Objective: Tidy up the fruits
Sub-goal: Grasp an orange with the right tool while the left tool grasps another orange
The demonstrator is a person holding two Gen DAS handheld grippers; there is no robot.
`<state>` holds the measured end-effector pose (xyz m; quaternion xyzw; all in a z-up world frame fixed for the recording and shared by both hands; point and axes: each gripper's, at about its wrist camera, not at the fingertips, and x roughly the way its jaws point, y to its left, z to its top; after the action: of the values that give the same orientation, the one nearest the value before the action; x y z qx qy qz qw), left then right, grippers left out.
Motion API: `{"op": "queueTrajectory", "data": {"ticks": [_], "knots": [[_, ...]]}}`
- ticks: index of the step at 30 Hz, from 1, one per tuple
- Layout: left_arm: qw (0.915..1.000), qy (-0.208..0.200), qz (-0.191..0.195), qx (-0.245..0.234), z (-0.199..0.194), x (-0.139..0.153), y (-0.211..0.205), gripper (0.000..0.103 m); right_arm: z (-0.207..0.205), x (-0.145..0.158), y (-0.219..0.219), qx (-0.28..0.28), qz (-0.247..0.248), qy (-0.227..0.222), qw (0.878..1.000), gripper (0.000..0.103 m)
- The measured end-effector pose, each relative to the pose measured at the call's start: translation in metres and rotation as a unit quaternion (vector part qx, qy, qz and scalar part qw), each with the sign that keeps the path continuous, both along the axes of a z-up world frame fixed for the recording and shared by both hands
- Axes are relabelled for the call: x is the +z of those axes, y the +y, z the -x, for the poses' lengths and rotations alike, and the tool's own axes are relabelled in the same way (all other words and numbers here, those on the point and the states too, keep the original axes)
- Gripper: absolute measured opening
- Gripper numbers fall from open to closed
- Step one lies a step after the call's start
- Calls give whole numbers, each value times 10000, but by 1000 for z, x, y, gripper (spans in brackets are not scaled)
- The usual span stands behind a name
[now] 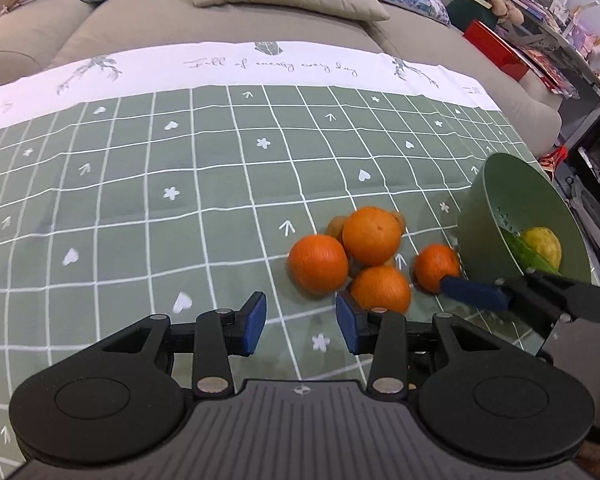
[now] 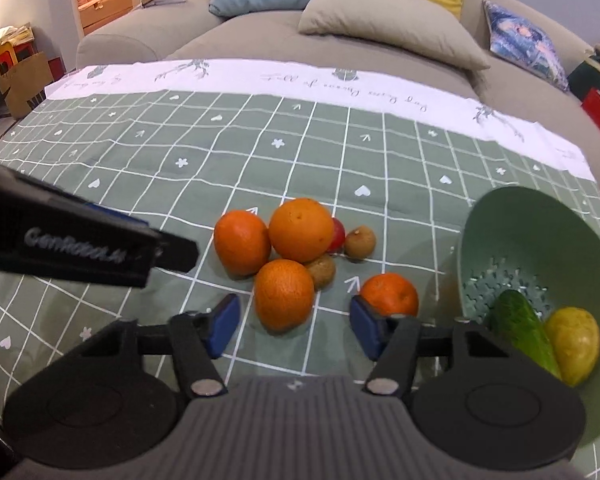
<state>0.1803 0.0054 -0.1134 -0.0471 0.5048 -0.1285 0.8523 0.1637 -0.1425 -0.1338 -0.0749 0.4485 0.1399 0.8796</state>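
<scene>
Orange pile [image 2: 284, 256] sits mid-counter beside the green bowl [image 2: 540, 240]; both my right gripper [image 2: 294, 326] and left gripper [image 1: 300, 320] hang spread, pinching nothing. I'd centre one orange before closing.

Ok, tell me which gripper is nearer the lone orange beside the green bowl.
Right. The right gripper has a fingertip just beside the lone orange; the left gripper sits farther off, in front of the orange pile.
</scene>
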Motion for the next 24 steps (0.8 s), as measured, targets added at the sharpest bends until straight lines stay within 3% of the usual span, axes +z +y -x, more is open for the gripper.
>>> {"op": "queueTrajectory", "data": {"ticks": [8,18,24], "knots": [[9996,124,48,-259,-23,-15,-10,47,-16,-12,1,-33,-95,258,9996,50],[9990,137,183,-375,-40,-22,-15,49,-23,-16,3,18,-215,404,9990,35],[9991,130,273,-293,-40,-26,-19,46,-22,-17,2,8,-259,424,9988,35]]}}
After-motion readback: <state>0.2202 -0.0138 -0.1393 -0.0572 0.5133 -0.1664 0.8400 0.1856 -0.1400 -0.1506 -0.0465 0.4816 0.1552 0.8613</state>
